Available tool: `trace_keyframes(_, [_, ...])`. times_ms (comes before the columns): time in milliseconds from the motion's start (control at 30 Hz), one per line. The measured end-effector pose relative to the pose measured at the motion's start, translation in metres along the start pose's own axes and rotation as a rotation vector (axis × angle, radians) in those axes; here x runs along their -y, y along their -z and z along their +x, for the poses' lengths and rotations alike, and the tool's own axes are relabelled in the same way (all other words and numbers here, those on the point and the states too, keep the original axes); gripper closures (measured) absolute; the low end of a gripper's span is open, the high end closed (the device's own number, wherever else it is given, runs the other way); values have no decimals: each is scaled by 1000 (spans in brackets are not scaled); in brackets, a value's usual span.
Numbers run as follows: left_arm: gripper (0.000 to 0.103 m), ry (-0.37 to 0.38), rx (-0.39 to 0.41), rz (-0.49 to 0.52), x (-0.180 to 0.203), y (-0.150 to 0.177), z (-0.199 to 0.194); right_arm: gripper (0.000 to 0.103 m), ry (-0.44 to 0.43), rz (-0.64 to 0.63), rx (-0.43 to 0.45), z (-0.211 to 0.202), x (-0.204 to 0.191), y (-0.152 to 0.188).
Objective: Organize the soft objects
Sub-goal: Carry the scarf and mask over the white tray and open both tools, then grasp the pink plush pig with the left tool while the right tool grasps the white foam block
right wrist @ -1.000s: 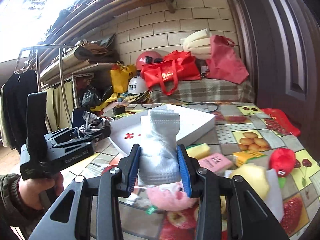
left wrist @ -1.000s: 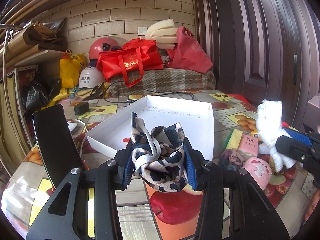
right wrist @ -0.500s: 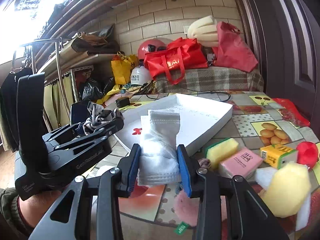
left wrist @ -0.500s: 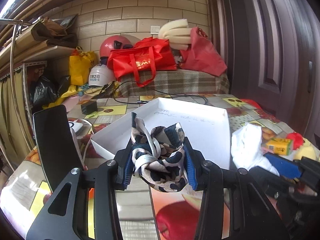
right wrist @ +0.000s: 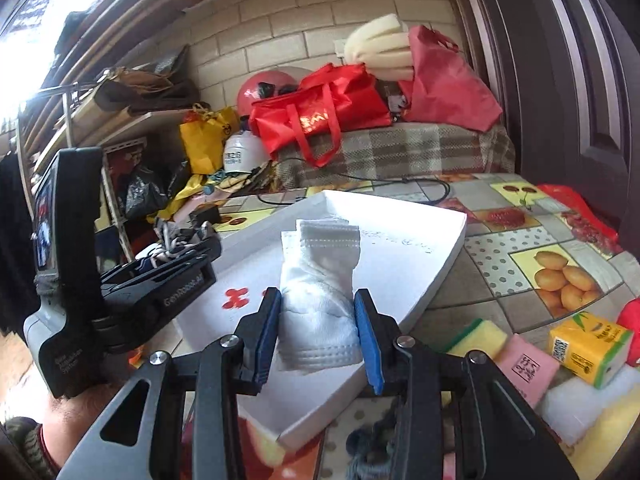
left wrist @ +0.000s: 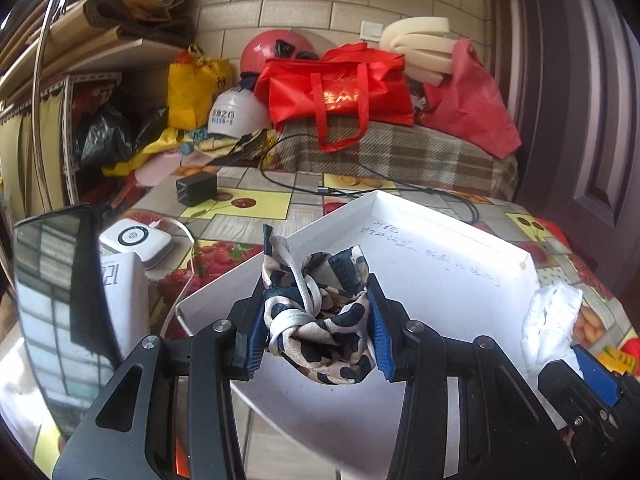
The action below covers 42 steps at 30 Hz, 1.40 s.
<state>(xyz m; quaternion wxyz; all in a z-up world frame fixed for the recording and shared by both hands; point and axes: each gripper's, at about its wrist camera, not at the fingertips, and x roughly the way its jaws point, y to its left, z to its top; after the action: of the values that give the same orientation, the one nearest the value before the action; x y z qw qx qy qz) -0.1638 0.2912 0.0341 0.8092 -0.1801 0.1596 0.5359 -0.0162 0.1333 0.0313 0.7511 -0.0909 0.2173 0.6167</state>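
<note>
My left gripper (left wrist: 318, 334) is shut on a knotted leopard-print scarf (left wrist: 320, 332) and holds it over the near edge of the white shallow box (left wrist: 440, 280). My right gripper (right wrist: 318, 330) is shut on a folded white sock (right wrist: 320, 300), also above the white box (right wrist: 400, 248). The sock (left wrist: 550, 328) and the right gripper show at the right of the left wrist view. The left gripper (right wrist: 176, 252) with the scarf (right wrist: 170, 238) shows at the left of the right wrist view.
A yellow sponge (right wrist: 476, 336), a pink block (right wrist: 524, 368), a yellow tissue pack (right wrist: 588, 348) and white foam (right wrist: 576, 404) lie right of the box. A white device (left wrist: 136, 240), a black charger (left wrist: 196, 188) and a cable (left wrist: 360, 192) lie beyond. A phone (left wrist: 48, 304) stands at left.
Both grippers have moved forward over the white box, still holding the scarf and the sock. The toys on the right have dropped out of the left wrist view.
</note>
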Motion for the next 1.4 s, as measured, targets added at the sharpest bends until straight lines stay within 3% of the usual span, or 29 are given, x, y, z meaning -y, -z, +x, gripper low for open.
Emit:
trace_keyframes(233, [60,10,-80,-10,-1,-5,22,65,33,6,-33,30,-1,-12])
trace_keyframes(500, [58,-3,-92,24,5,-6,24,63,60,-17,-60,41,-4,-16])
trace_keyframes(533, [55,-5,-87,24,5,-7,24,62,59,-22,-60,41,-5,-16])
trace_keyframes(600, [38,-12,-69,23,5,-7,20,57,48,-44,-57,40,-9,-16])
trace_keyframes(667, [6,-15,-58,-17,-3,-8,19,42,70,-45,-30,35,-9,-16])
trace_keyframes(700, [1,-9,-57,-38,-8,-8,19,35,76,-35,-13,32,-8,-16])
trace_keyframes(733, [0,-3,-52,-58,-12,-9,18,14,73,-22,2,29,-6,-16])
trace_keyframes(800, [0,-4,-20,-58,-12,-8,12,0,96,-7,27,23,-4,-15])
trace_keyframes(933, [0,-22,79,-5,0,-7,-6,0,117,-9,65,11,-6,-13])
trace_keyframes(1067, [0,-12,149,23,4,-4,-20,0,65,0,60,-3,-1,-7])
trace_keyframes(1233, [0,48,139,26,6,9,-37,0,21,-145,86,-35,-16,9])
trace_keyframes(1400, [0,177,134,106,28,28,-67,0,28,-231,117,-71,-9,24])
